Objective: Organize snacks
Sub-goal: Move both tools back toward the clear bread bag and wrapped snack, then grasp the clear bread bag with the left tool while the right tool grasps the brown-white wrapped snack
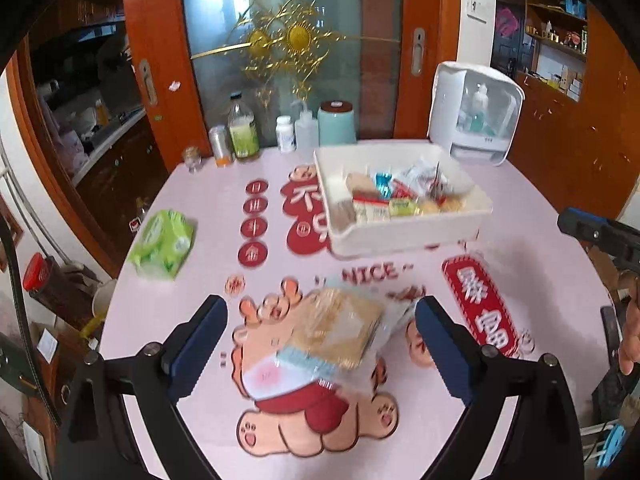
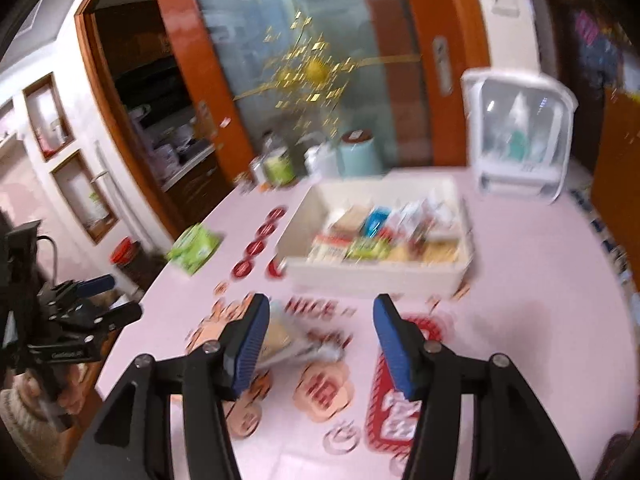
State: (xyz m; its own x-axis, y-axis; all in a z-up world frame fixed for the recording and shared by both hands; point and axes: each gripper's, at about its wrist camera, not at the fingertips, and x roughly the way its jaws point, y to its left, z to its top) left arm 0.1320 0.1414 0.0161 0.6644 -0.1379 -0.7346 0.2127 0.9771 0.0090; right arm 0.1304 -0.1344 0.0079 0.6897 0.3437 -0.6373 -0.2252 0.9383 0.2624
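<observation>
1. Left gripper (image 1: 320,344) stands wide, its pads clear of the cracker packet (image 1: 340,330) lying between them on the counter (image 1: 520,280).
2. Right gripper (image 2: 318,344) is open, empty; packet sits beside its left finger.
3. Close squarely, then lift toward the white bin (image 1: 400,236) ahead.

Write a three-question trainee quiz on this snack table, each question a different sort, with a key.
1. True or false: the white bin already holds several snacks.
2. Multiple choice: where is the loose cracker packet? A) inside the bin B) on the table between the left gripper fingers, untouched by the pads C) on top of the green tissue pack
3. Fill in: at the table's far edge, right of the bin, stands a white ____ with a clear front.

Key: 1 true; 2 B; 3 cabinet.
</observation>
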